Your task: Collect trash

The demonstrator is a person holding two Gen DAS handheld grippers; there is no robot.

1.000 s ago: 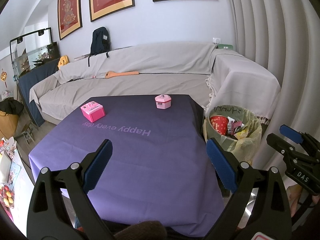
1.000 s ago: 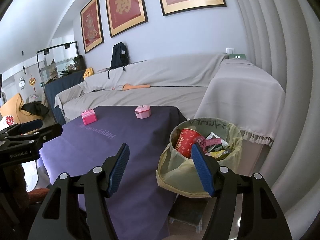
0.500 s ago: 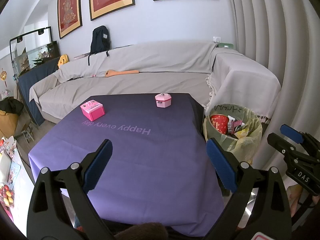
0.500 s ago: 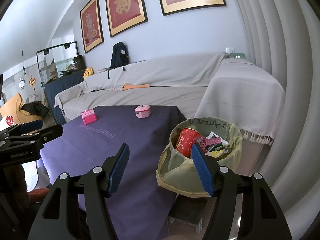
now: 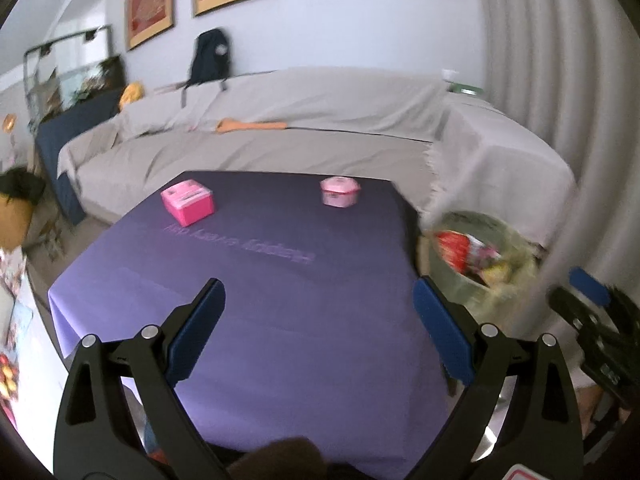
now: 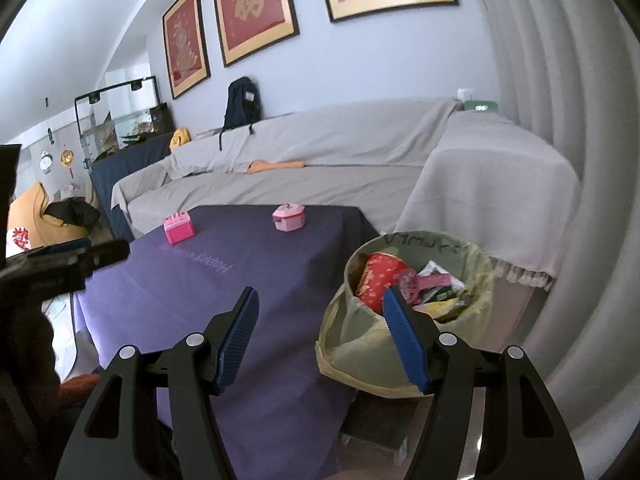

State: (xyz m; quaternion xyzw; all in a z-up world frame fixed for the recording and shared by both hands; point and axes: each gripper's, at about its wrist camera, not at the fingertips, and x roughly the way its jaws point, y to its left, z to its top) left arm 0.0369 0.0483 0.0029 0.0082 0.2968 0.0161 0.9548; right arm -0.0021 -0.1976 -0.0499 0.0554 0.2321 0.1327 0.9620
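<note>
A bin point(image 6: 416, 240) lined with a yellow-green bag stands at the right end of the purple-clothed table point(image 6: 240, 280). It holds a red paper cup point(image 6: 376, 280) and several wrappers. My right gripper point(image 6: 320, 296) is open and empty, low in front of the bin, its right finger overlapping the rim. My left gripper point(image 5: 318, 292) is open and empty over the near part of the table point(image 5: 280, 280). In its blurred view the bin point(image 5: 476, 256) is to the right, with the right gripper point(image 5: 580, 300) below it. The left gripper point(image 6: 80, 256) also shows at the left edge of the right wrist view.
A pink box point(image 5: 188, 202) and a small pink lidded box point(image 5: 340, 191) sit at the table's far side. Behind is a sofa under a grey cover point(image 5: 280, 136) with a backpack point(image 5: 210, 56). Grey curtains point(image 6: 560, 120) hang right of the bin.
The left gripper has shifted and rolled slightly, and its picture has become blurred. The right gripper has stayed where it was. Both remain open.
</note>
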